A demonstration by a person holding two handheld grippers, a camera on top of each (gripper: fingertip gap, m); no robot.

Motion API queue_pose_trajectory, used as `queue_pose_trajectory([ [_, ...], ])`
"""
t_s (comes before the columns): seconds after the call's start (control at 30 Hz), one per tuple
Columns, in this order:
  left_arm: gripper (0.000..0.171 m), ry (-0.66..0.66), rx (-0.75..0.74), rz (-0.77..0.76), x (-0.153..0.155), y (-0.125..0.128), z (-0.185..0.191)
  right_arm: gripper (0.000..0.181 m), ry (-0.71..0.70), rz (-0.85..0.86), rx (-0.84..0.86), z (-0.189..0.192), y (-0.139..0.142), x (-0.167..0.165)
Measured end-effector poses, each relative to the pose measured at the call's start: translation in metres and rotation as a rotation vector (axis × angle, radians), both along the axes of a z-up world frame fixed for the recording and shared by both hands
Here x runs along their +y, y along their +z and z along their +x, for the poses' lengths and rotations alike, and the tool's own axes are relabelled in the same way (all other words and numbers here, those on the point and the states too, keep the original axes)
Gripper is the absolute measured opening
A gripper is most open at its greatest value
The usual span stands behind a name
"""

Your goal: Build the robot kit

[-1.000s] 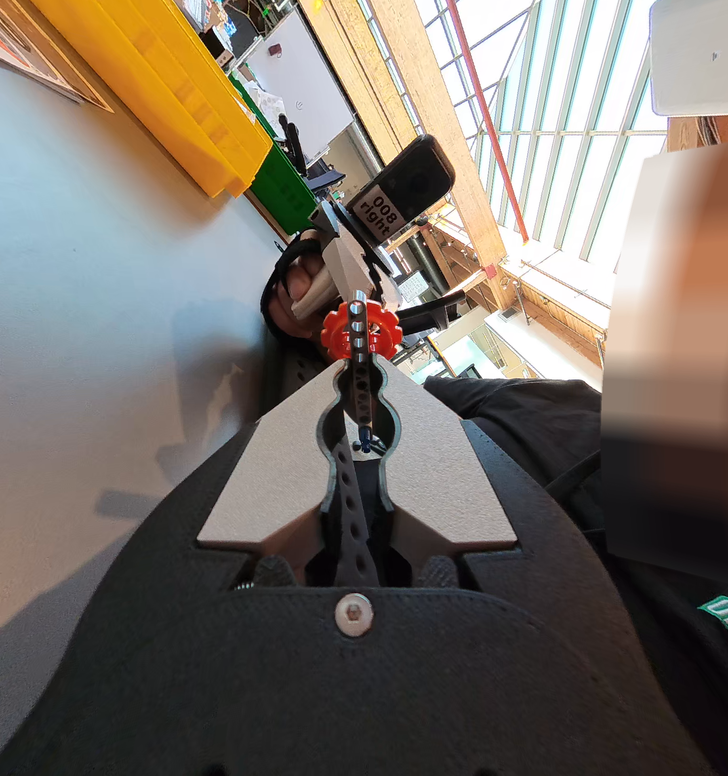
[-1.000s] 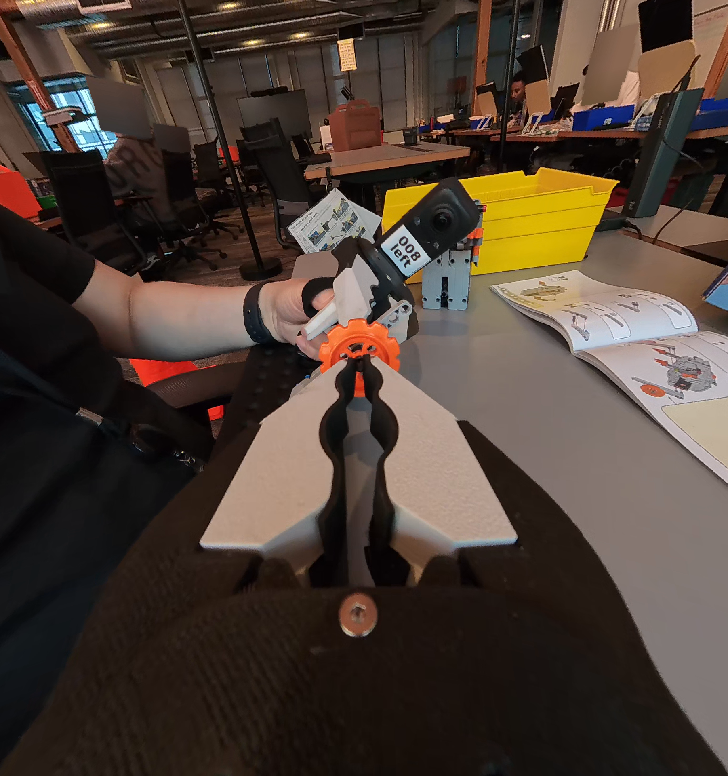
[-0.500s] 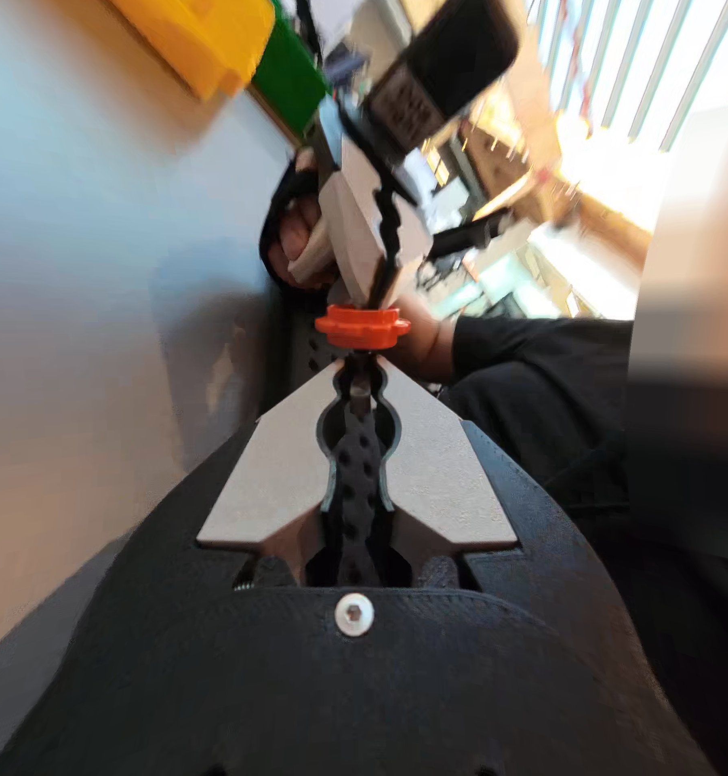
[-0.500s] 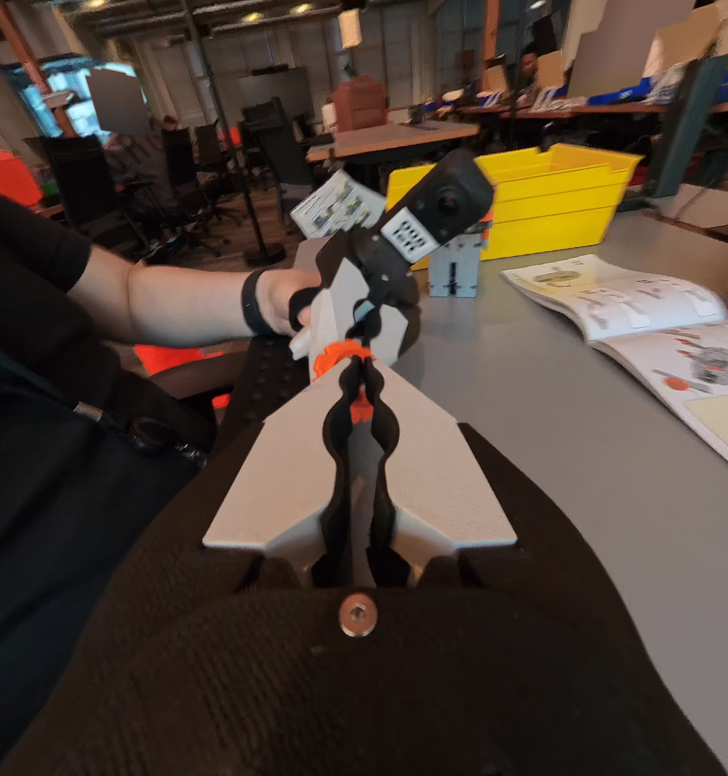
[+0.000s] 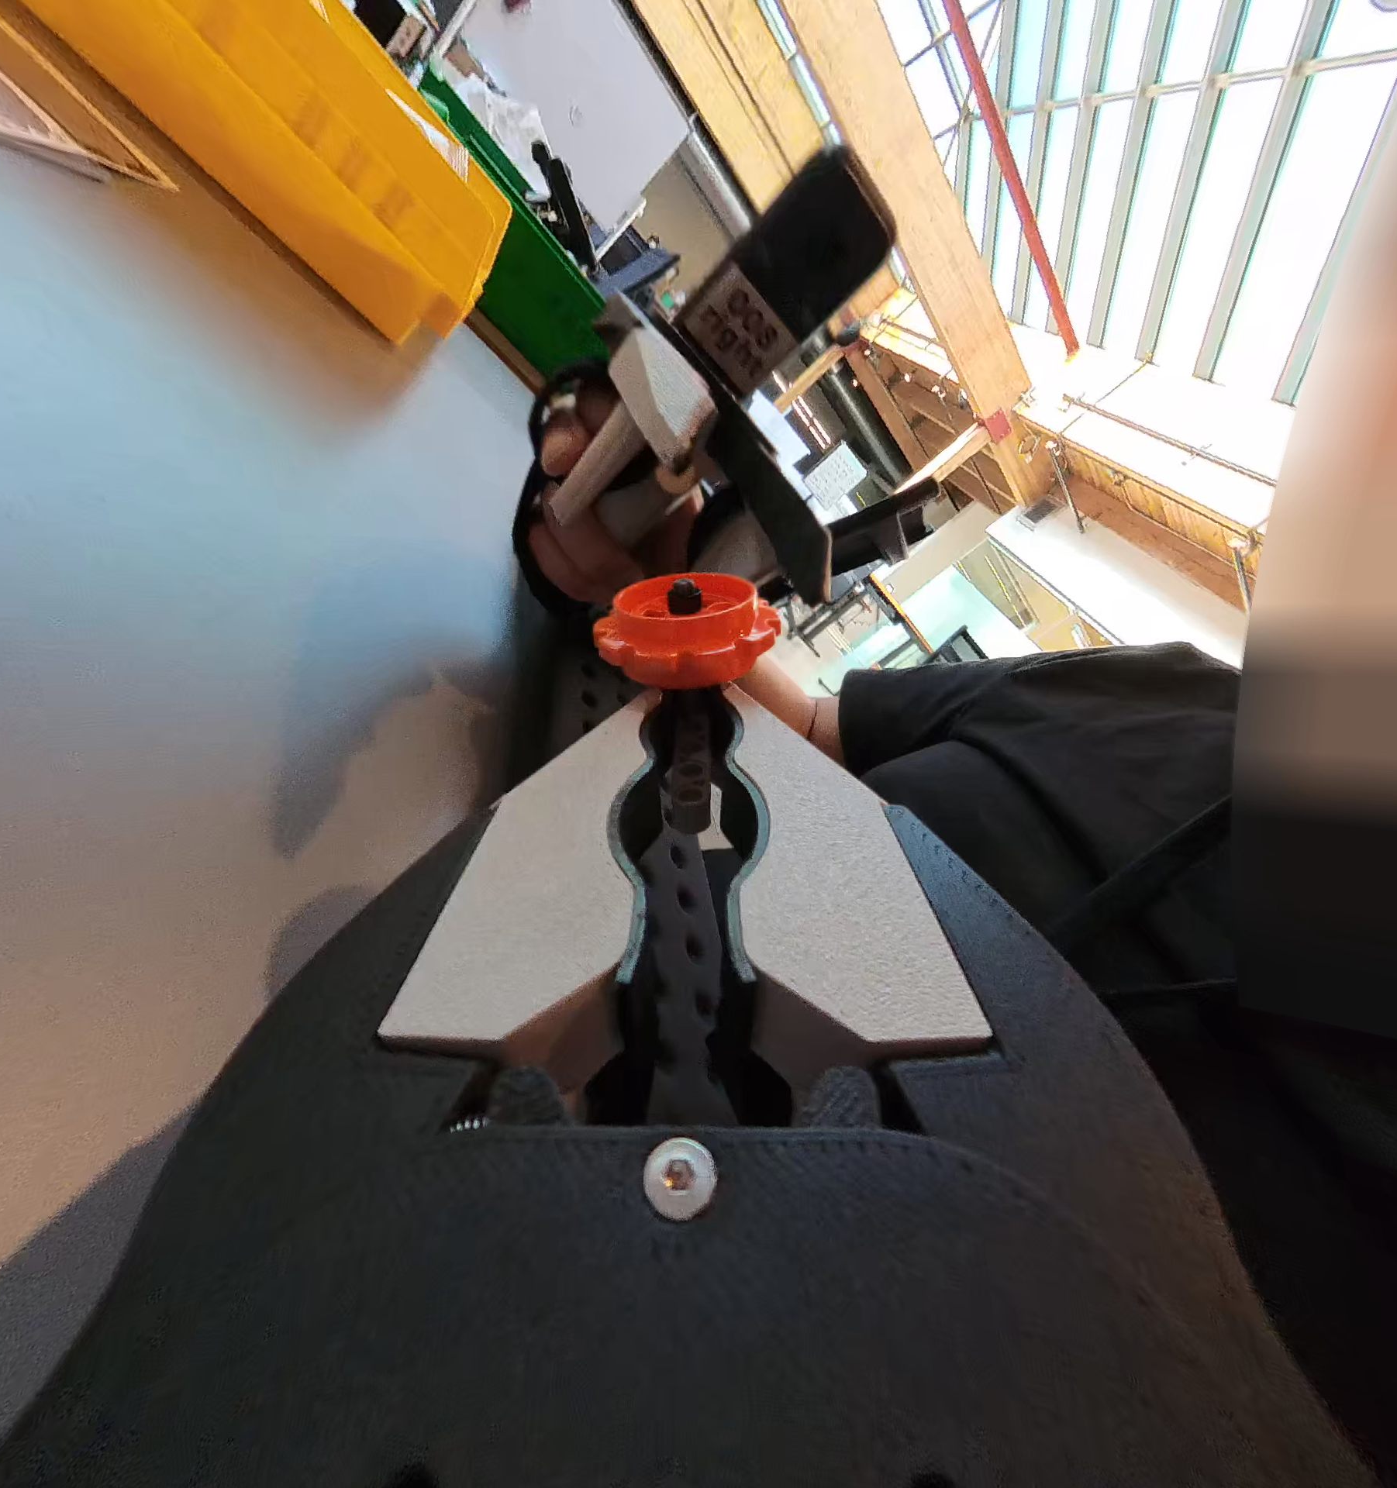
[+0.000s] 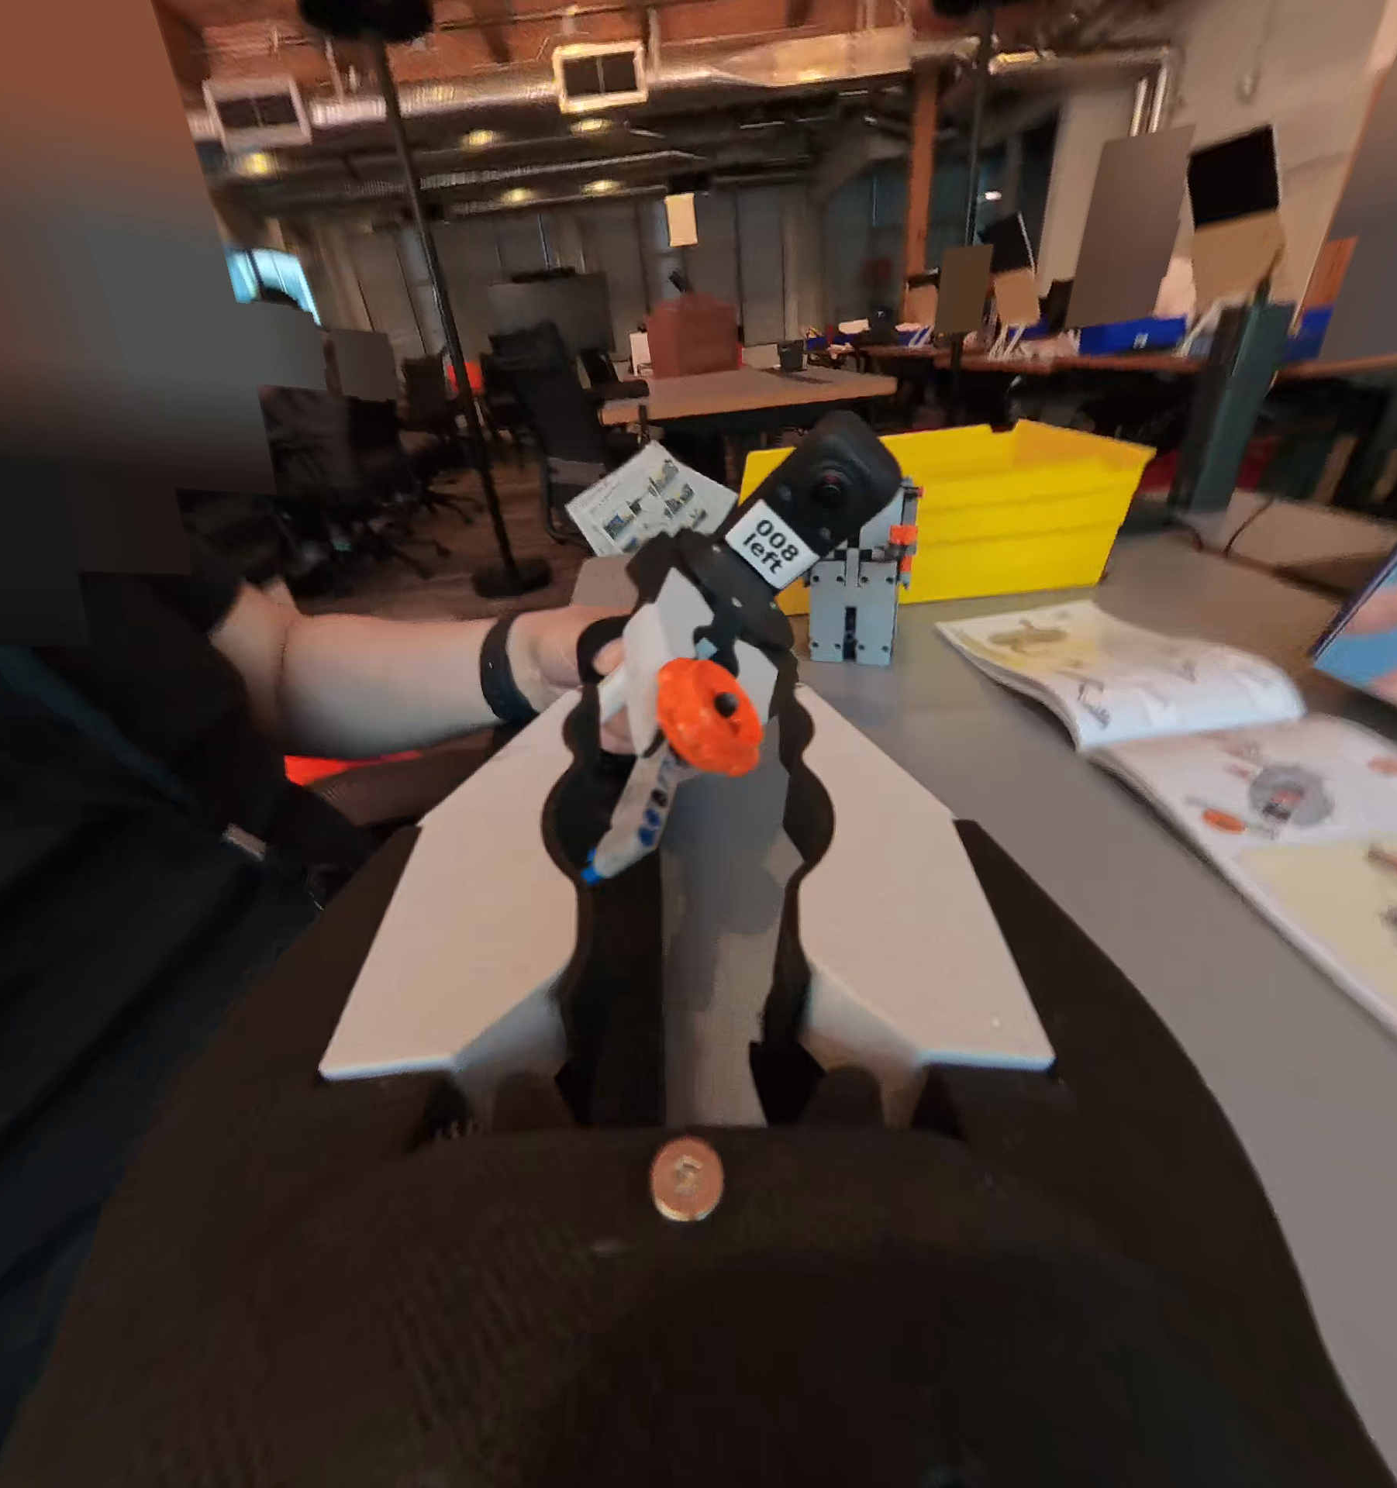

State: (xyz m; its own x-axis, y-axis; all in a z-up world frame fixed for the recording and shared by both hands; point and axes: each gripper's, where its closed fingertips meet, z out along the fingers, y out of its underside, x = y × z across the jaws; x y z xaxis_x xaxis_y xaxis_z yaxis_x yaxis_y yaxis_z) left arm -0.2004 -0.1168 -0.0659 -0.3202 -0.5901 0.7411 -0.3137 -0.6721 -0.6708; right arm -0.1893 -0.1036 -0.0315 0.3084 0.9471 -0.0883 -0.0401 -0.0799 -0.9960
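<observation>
The left gripper (image 5: 687, 700) is clamped on a grey holed beam (image 5: 683, 785) whose orange toothed wheel (image 5: 686, 632) sits just past its fingertips. The right gripper (image 6: 683, 725) is spread wide, empty, its fingers either side of that wheel without touching. A steady left-hand grip looks wise, the beam being slim and pinched only near its end.

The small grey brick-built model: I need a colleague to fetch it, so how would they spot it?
On the grey table, go to the yellow bin. The grey model stands upright before it, left of the open booklet, with orange bits on its side.
</observation>
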Motion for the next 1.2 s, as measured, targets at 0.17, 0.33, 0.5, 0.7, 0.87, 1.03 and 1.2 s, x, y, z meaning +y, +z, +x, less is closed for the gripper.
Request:
queue_pose_trajectory([
  [0.17,0.005,0.061,-0.016,0.04,0.007,0.002,-0.001,0.053,-0.19,0.364,-0.395,-0.017,-0.029,0.005],
  [0.33,0.005,0.062,0.001,0.039,0.007,0.0,0.0,0.036,-0.273,0.452,-0.521,-0.019,-0.037,0.015],
  [0.5,0.011,0.054,-0.004,0.01,0.007,0.001,0.0,0.034,-0.267,0.38,-0.475,-0.016,-0.038,0.015],
  [0.7,0.037,0.196,-0.075,0.027,0.029,0.013,-0.009,0.034,-0.251,0.325,-0.389,-0.01,-0.032,0.013],
  [0.87,0.053,0.112,-0.036,-0.068,0.023,0.006,-0.005,0.034,-0.227,0.365,-0.454,-0.017,-0.042,0.011],
  [1.03,0.04,0.062,0.014,-0.045,0.014,-0.001,-0.001,0.034,-0.215,0.376,-0.477,-0.022,-0.046,0.01],
  [1.2,0.039,0.121,-0.029,-0.048,0.023,0.006,-0.005,0.023,-0.267,0.416,-0.493,-0.021,-0.043,0.014],
])
